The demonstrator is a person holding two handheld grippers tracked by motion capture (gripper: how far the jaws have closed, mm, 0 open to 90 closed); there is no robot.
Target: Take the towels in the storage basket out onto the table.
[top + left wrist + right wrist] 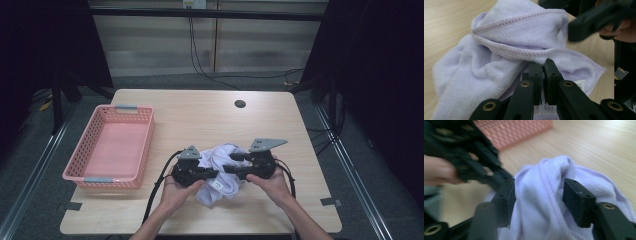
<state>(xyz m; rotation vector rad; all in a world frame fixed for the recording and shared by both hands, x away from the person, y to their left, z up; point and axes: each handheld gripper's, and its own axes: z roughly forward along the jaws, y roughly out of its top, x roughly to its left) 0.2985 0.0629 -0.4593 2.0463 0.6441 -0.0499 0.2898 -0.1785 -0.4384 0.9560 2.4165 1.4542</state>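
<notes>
A pale lilac towel (220, 172) lies crumpled on the tabletop (200, 120), near the front edge and a little right of the middle; it sits between the two grippers, which come toward each other from both sides.

The left gripper (212, 173) is held in the person's left hand (175, 192) and points to the right, into the towel; in the left gripper view its two black jaws stand together, and a stitched hem of the towel (506, 50) is clamped between their tips; the rest of the cloth spreads away in front of the jaws and to their left, and a small white label (581, 85) shows just right of them.

The right gripper (229, 168) is held in the right hand (272, 185) and points to the left; in the right gripper view its jaws stand apart, with a raised fold of the towel (544, 202) between them; the cloth touches the left pad (507, 197), but the right pad (577, 200) stays a little off it, so the fold is not squeezed.

A pink basket (110, 145) stands along the left edge of the tabletop, well apart from the towel.
</notes>
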